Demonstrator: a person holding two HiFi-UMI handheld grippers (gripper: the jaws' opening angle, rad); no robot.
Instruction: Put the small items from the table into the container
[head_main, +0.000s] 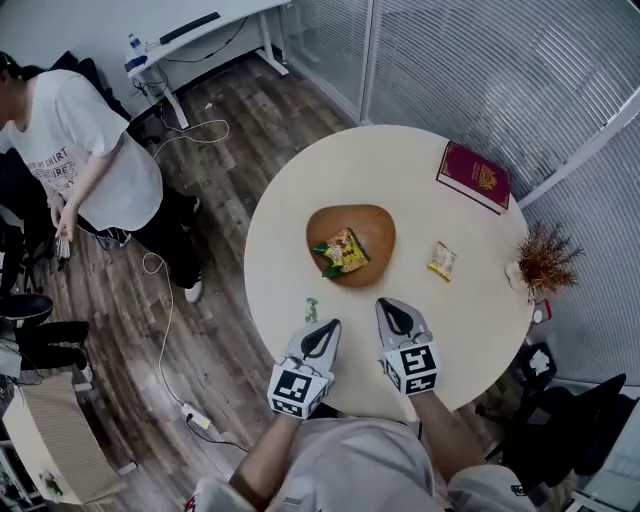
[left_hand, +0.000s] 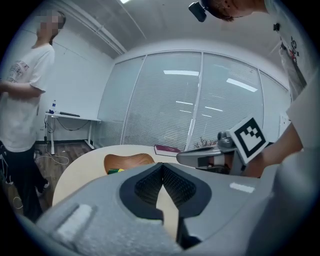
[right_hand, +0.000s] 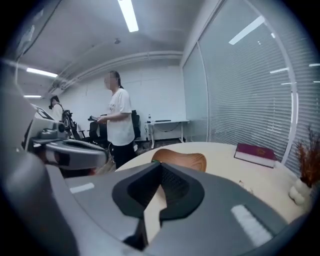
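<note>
A wooden bowl (head_main: 372, 228) stands in the middle of the round beige table (head_main: 300, 215) and holds a yellow and green snack packet (head_main: 342, 250). A small yellow packet (head_main: 442, 260) lies to the bowl's right. A tiny green item (head_main: 311, 310) lies near the table's front edge, just left of my left gripper (head_main: 331, 327). That gripper is shut and empty. My right gripper (head_main: 387, 307) hovers beside it in front of the bowl, also shut with nothing between its tips. In the left gripper view the bowl (left_hand: 129, 161) shows beyond the closed jaws; the right gripper view shows the bowl (right_hand: 181, 159) likewise.
A dark red book (head_main: 474, 176) lies at the table's far right, and a dried plant (head_main: 545, 262) stands at its right edge. A person in a white shirt (head_main: 80, 150) stands on the wooden floor to the left. Cables trail across the floor.
</note>
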